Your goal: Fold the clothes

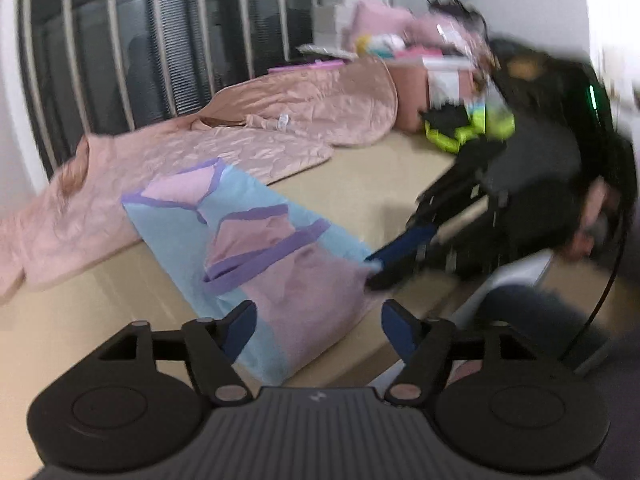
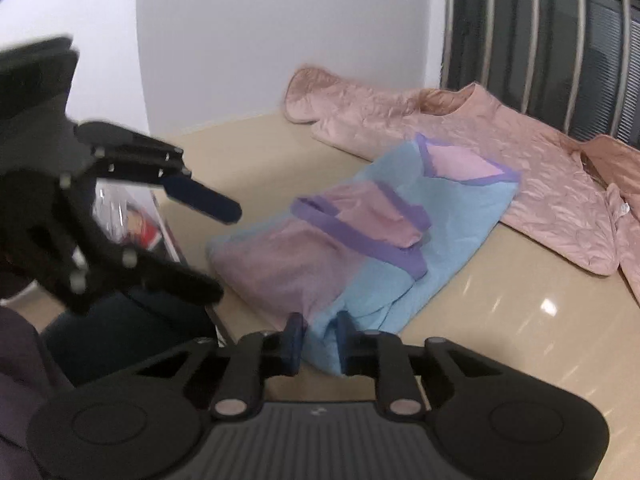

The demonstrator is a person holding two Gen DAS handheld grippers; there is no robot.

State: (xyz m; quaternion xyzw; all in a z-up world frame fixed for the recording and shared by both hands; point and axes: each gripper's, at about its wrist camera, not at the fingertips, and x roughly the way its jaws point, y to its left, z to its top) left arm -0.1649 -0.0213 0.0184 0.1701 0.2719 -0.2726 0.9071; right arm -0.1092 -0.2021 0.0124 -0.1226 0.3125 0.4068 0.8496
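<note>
The blue and pink garment (image 1: pixel 256 256) lies folded on the beige table (image 1: pixel 360 184). The right gripper (image 2: pixel 318 342) pinches its blue edge; the left gripper (image 1: pixel 316 330) is spread wide. Behind, a pink bin (image 1: pixel 412 92) holds blurred clutter beside the pink quilted garment (image 1: pixel 280 128)

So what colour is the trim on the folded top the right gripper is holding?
Purple trim on a light blue and pink top; the right wrist view shows it best.

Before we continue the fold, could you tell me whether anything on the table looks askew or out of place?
Only the blue and pink garment: it lies diagonally near the table edge, its near corner pinched by the right gripper.
</note>
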